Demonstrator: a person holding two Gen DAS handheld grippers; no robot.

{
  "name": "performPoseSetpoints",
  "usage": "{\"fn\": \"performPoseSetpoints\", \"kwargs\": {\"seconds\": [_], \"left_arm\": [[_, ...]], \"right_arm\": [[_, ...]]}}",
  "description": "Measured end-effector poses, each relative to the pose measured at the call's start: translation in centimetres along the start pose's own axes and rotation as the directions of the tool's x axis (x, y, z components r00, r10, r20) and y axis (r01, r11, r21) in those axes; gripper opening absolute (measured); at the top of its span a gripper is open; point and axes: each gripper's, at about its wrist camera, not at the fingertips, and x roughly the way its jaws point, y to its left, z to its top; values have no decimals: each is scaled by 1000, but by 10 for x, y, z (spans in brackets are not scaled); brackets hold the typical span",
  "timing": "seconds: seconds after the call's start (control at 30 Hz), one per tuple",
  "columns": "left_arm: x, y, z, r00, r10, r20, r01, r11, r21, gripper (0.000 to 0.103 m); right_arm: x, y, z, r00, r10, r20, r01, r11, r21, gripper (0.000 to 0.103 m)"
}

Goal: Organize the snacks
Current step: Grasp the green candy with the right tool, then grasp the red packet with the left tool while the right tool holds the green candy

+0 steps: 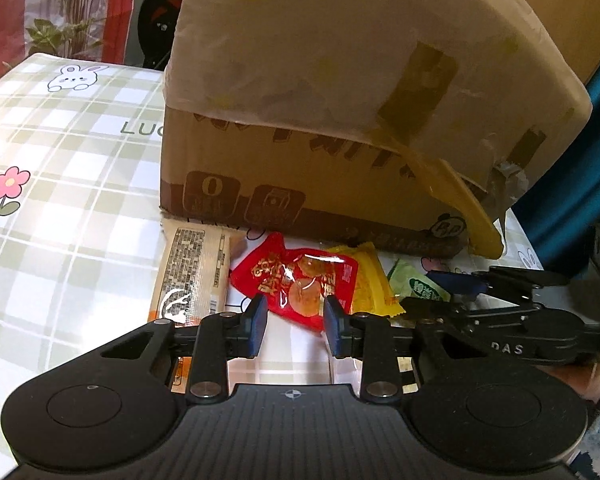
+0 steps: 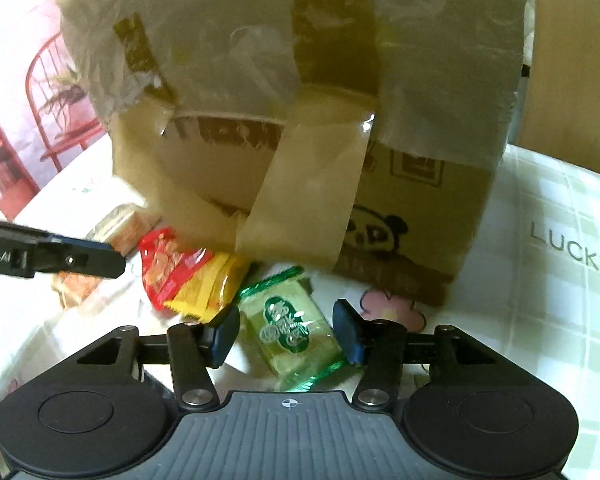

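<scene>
Several snack packets lie on the checked tablecloth in front of a taped cardboard box. In the left wrist view a red packet lies between a tan packet and a yellow packet, with a green packet further right. My left gripper is open, its jaws on either side of the red packet's near end. My right gripper is open around the green packet, which lies between its pads. The red packet and yellow packet lie to its left.
The cardboard box stands close behind the snacks, loose tape hanging down its front. The tablecloth stretches left, printed with flowers and a rabbit. The right gripper shows in the left wrist view; the left gripper shows in the right wrist view.
</scene>
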Motion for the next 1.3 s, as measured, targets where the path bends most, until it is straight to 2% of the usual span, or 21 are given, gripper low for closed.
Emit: {"fn": "performPoseSetpoints", "kwargs": {"seconds": [0.07,0.2,0.37,0.47,0.6,0.77,0.9,0.97,1.07,1.2,1.3], "left_arm": [[3,-2,0,1000,-4,-2,4,1000,-4,32],[4,-3,-1,1000,-12,-7,12,1000,-12,33],[10,0,-1,1000,-1,-26,0,998,-57,34],[14,6,3,1000,5,-21,-7,993,-116,43],[24,6,12,1000,17,-10,-19,986,-166,46],[41,-8,22,996,87,2,-86,988,-131,49],[52,-26,24,993,114,19,-112,989,-92,67],[56,-35,24,990,137,22,-136,989,-57,71],[58,-44,19,988,153,25,-153,988,-2,72],[53,-45,12,984,179,13,-178,984,-21,73],[48,-48,5,978,207,0,-207,978,6,73]], "right_arm": [[-1,4,-3,1000,-9,2,9,1000,-22,48],[-3,14,-15,997,-63,51,65,997,-49,38],[-6,14,-36,986,-93,139,95,995,-11,37],[-11,9,-50,976,-99,193,94,995,31,36],[-11,1,-54,973,-96,212,88,995,46,36],[-14,-2,-57,971,-86,221,77,996,47,36],[-16,-2,-56,971,-77,227,66,996,56,36],[-18,-3,-57,970,-72,231,59,996,63,36],[-18,-3,-58,970,-66,234,51,996,69,36],[-18,-3,-58,969,-60,238,43,996,77,36],[-18,-4,-58,969,-57,239,39,996,81,36]]}}
